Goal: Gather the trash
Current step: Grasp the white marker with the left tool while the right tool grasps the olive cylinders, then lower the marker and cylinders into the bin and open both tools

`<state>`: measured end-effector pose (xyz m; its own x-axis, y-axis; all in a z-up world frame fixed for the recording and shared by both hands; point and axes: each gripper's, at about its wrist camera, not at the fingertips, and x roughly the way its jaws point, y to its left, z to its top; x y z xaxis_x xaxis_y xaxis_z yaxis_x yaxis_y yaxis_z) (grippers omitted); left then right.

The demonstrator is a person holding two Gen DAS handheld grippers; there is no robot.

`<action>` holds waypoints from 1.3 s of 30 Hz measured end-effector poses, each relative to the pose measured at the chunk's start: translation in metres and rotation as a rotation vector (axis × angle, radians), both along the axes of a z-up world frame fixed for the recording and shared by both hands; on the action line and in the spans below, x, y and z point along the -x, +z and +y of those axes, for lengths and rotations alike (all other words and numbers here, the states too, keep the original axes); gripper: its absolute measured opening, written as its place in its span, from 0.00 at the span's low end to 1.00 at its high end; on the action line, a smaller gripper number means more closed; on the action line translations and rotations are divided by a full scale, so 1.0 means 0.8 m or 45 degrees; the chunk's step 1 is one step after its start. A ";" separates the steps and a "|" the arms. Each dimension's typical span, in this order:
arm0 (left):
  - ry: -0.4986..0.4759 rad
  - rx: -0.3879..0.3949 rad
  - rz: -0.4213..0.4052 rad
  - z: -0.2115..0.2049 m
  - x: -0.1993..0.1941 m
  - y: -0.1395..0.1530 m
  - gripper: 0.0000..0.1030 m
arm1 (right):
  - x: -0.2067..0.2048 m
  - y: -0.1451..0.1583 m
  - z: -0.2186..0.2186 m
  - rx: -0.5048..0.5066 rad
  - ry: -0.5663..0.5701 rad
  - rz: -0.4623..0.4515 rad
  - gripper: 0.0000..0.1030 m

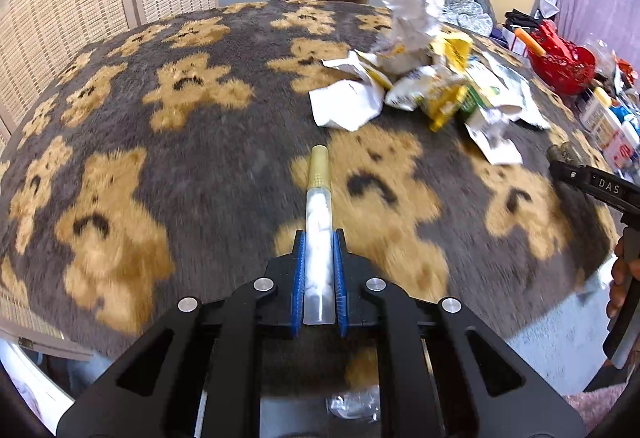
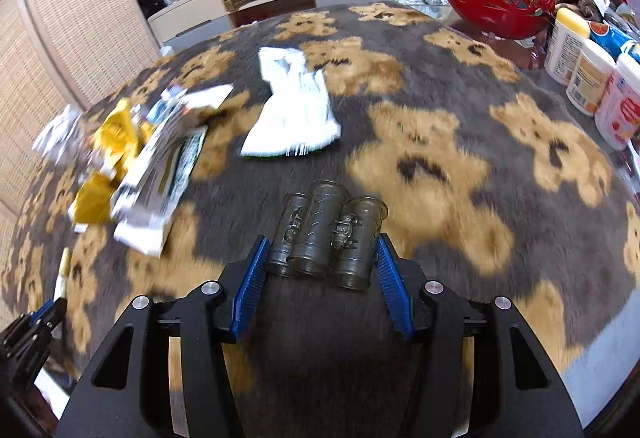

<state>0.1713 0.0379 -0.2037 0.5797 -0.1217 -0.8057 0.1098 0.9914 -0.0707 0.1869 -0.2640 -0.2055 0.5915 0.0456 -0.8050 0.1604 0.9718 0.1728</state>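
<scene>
2 tongs grip: left point(image 1: 319, 280) a tube point(image 1: 318, 222), right point(image 2: 320, 266) blurred metal cylinders point(image 2: 326, 234)

Trash pile point(image 2: 132, 166) motion-blurred in right view, labels unreadable. Blanket point(image 1: 200, 174) smeared near the lens. Right tongs point(image 1: 588, 182) cut off by left view's edge; left tongs point(image 2: 52, 312) mostly cropped in right view. Tube point(image 1: 318, 238) contents unclear.

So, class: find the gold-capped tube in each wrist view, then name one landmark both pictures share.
Left wrist view: the tube runs up the lower centre, clamped in the left tongs.
Right wrist view: the same tube shows at the far left edge, blurred, above those tongs.
Shared landmark: the red basket, upper right in both.
</scene>
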 end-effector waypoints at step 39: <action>-0.138 0.075 0.189 -0.049 0.225 -0.092 0.11 | 0.213 -0.087 0.114 -0.103 0.316 0.199 0.53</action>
<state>-0.0084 -0.0014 -0.2774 0.4360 -0.2264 -0.8710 0.1995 0.9681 -0.1518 0.0167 -0.1728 -0.2747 0.4238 0.2405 -0.8732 -0.0495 0.9688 0.2428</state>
